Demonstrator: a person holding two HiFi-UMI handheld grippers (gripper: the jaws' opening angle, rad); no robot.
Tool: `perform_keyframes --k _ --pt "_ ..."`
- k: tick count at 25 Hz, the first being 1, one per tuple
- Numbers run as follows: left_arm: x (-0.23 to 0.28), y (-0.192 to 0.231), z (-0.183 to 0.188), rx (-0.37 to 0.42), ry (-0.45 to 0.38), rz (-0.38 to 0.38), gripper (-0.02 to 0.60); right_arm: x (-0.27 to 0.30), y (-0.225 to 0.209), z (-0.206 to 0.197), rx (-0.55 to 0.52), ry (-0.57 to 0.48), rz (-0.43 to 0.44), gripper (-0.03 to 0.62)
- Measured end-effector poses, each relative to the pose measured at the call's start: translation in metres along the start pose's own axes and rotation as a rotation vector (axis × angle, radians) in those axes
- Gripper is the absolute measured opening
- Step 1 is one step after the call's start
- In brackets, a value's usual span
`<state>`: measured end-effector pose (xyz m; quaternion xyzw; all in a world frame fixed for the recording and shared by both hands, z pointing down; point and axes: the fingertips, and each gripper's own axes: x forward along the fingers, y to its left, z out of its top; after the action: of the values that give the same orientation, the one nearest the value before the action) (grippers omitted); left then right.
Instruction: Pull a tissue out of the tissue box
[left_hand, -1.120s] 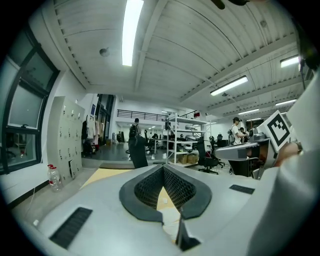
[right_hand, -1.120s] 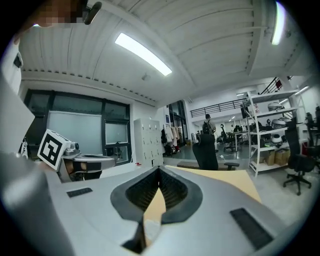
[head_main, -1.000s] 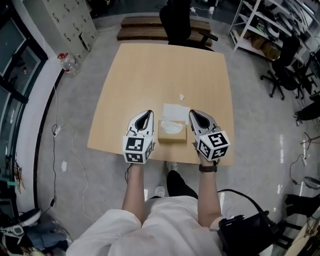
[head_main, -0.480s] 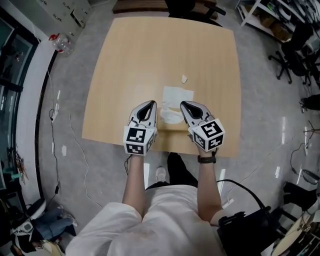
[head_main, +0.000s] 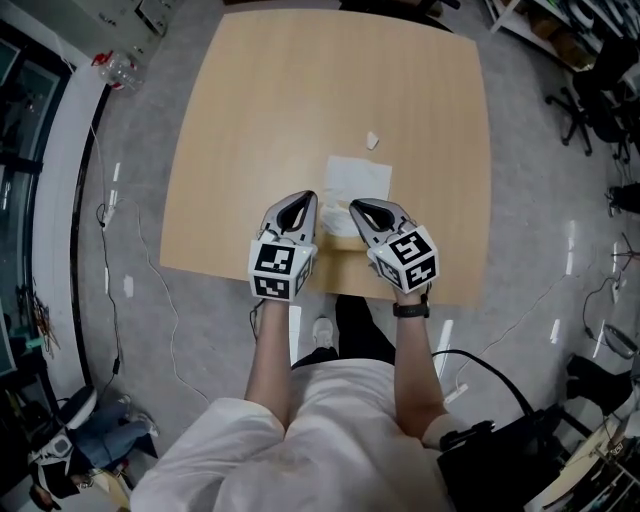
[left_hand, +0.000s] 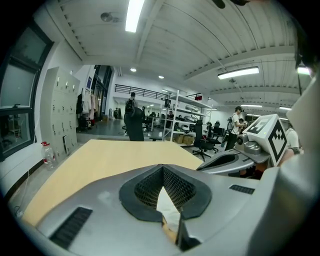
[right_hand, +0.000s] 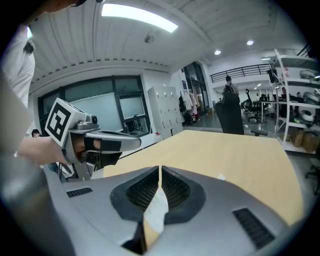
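My left tool (head_main: 306, 198) and right tool (head_main: 353, 206) are both pressed together over the box (head_main: 338, 250), at 6 o'clock on the desk (head_main: 300, 90). I think no tissue is gripped yet. One sheet (head_main: 362, 178) lies at its 12 o'clock.

A rectangular tan cardboard tissue box (head_main: 342, 250) is set at the near edge of the square wooden worktop (head_main: 260, 120), flanked by the left gripper (head_main: 305, 198) and the right gripper (head_main: 356, 207) (one at each side). Just behind it a flat white tissue sheet (head_main: 362, 178) is laid; farther back, a small white scrap (head_main: 372, 140).
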<state>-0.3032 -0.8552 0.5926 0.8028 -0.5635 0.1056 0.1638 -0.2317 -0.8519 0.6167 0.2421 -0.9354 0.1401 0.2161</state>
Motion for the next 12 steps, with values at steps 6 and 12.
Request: perform_keyframes --k 6,12 --pt "0.006 0.002 -0.016 -0.013 0.034 0.006 -0.009 0.013 -0.003 -0.021 -0.025 0.078 -0.003 0.003" --pt "0.014 0.009 -0.031 -0.029 0.07 0.014 -0.008 0.032 -0.005 -0.048 -0.054 0.18 0.011 0.046"
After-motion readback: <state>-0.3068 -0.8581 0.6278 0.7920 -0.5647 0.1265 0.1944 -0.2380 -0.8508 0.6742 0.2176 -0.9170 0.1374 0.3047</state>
